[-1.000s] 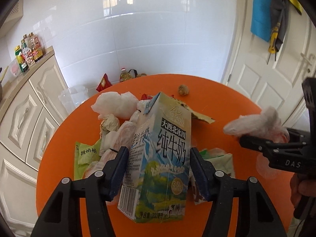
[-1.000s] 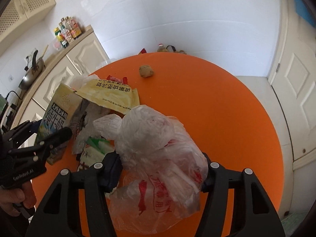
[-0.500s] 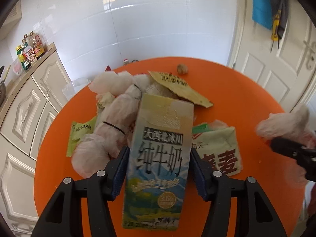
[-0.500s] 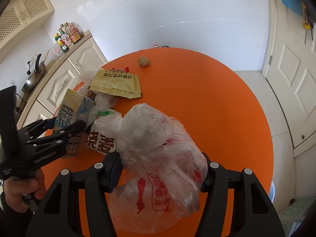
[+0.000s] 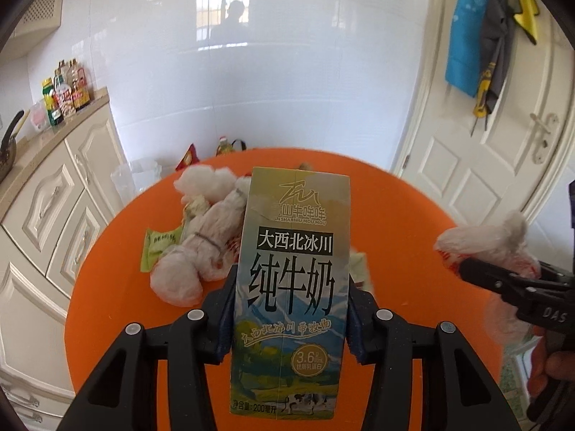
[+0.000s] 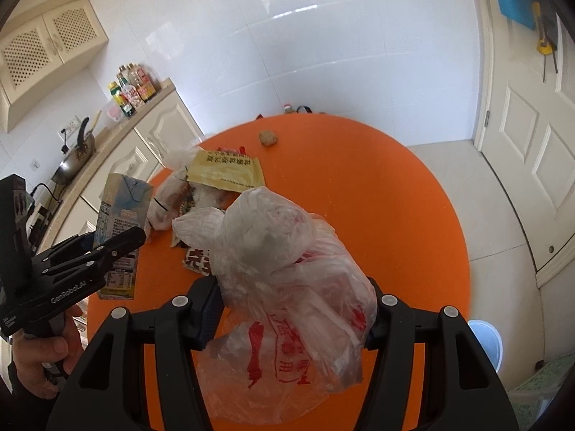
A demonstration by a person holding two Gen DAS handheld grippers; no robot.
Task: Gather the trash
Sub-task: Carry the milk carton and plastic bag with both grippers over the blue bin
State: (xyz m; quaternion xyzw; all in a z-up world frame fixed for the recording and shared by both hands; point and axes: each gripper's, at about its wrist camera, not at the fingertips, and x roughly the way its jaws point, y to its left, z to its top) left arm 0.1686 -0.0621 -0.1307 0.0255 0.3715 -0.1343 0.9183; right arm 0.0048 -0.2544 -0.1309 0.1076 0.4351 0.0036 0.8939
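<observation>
Milk carton (image 5: 291, 287), a tall printed paper box with a mountain scene and black lettering, stands upright between the pads of the left gripper (image 5: 291, 314), which pinch its two narrow sides near the middle; it hangs clear above the round orange table (image 5: 395, 215). Clamped in the right gripper (image 6: 293, 309) is a crumpled clear plastic bag with red print (image 6: 287, 287), bulging out above and below the pads, and it too is off the table.

Judging by both loads being lifted, the step in hand is carrying them away to a bin. No bin is surely identifiable here; a pale blue round container (image 6: 483, 337) on the floor past the table edge may be one. To do this well, keep the carton upright in case liquid remains, and keep the squeeze steady, since the smooth card could slide. The bag is soft and loosely bunched, so a loop may slip free; carry it low and let go only over the opening.

Farther off, tied white bags (image 5: 201, 251), a green wrapper (image 5: 158, 248), a yellow sachet (image 6: 226, 172) and a small brown lump (image 6: 268, 138) lie on the table for later trips.
</observation>
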